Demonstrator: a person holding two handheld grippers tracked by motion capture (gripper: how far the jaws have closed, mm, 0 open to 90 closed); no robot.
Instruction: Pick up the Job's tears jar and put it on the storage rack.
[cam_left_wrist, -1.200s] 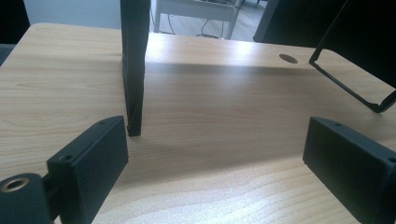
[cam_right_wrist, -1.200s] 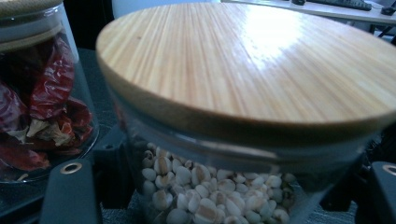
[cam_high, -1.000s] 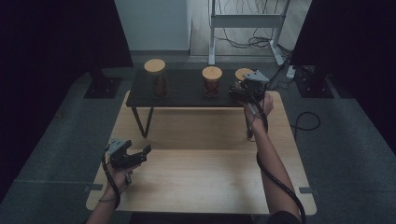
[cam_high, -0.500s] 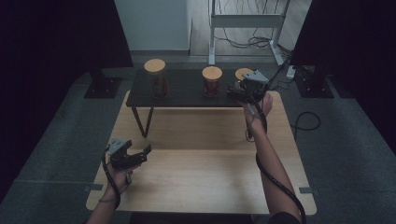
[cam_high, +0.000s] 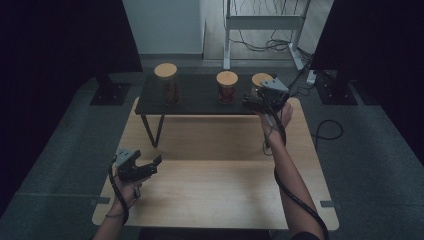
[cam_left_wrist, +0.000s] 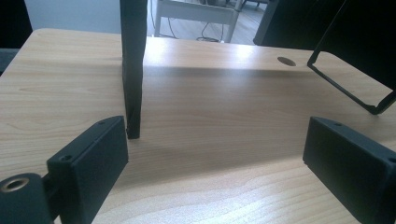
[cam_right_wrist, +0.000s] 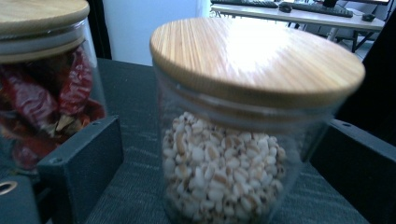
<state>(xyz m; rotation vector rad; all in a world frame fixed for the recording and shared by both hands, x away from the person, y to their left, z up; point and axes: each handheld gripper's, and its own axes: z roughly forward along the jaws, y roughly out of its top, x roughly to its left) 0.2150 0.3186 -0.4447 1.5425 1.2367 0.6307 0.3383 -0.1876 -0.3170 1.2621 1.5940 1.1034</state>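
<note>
Since the earlier frames little has shifted: both hands sit where they were, and only the right gripper (cam_high: 256, 100) has changed, its jaws having just been opening around the jar in front of it. That clear glass jar of pale grains with a round bamboo lid (cam_right_wrist: 243, 140) now stands between the two black jaws, which are spread wide on either side of the glass with a gap showing at each flank, so nothing is gripped. The jar rests on the dark, low black shelf (cam_high: 195, 100) at its right end. Just beside it to the left stands a second glass jar of red dried chillies with a bamboo lid (cam_right_wrist: 42, 98), and farther left along the shelf a taller bamboo-lidded glass jar (cam_high: 166, 85). The left gripper (cam_high: 145, 170) hangs over the light wooden table (cam_high: 210, 195), near its left front, jaws wide apart and empty, facing one thin black shelf leg (cam_left_wrist: 133, 70).
</note>
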